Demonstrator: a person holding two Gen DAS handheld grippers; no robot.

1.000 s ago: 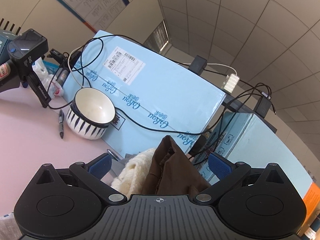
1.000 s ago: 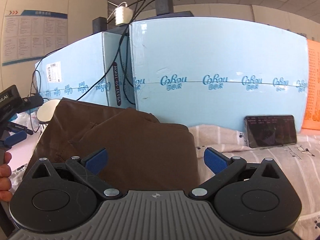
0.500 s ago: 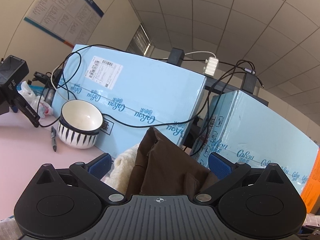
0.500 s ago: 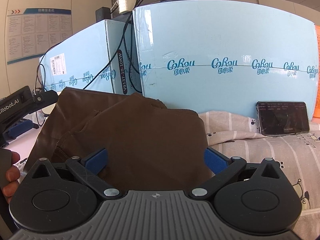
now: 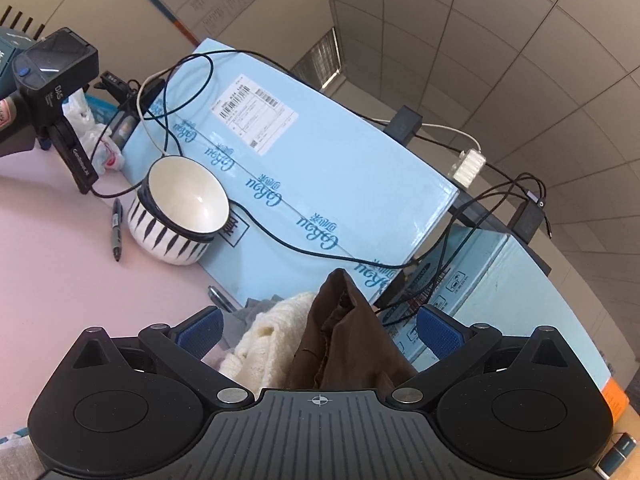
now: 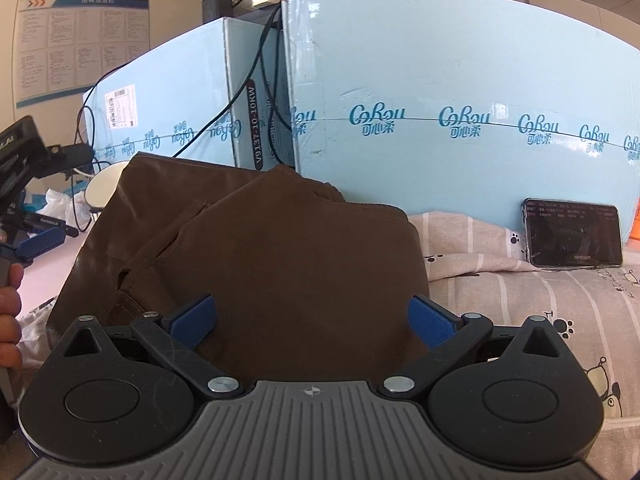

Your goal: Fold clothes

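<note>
A brown garment [image 6: 280, 264] lies folded in layers on top of a pile, right in front of my right gripper [image 6: 310, 318], which is open with its blue pads on either side of the cloth's near edge. In the left wrist view the same brown garment [image 5: 344, 344] rises edge-on between the open jaws of my left gripper [image 5: 318, 326], beside a cream knitted garment [image 5: 268, 344]. A striped printed cloth [image 6: 520, 292] lies under and to the right of the brown garment.
Light blue cartons [image 6: 440, 92] with draped black cables stand close behind the clothes. A phone [image 6: 572, 234] leans on the carton at right. A striped bowl [image 5: 178, 212], a pen [image 5: 116, 230] and a black device [image 5: 56, 80] sit on the pink table [image 5: 52, 288].
The left wrist camera tilted up half a second ago and has tilted back down toward the table. The right gripper has moved slightly closer over the brown garment. Both stay open.
</note>
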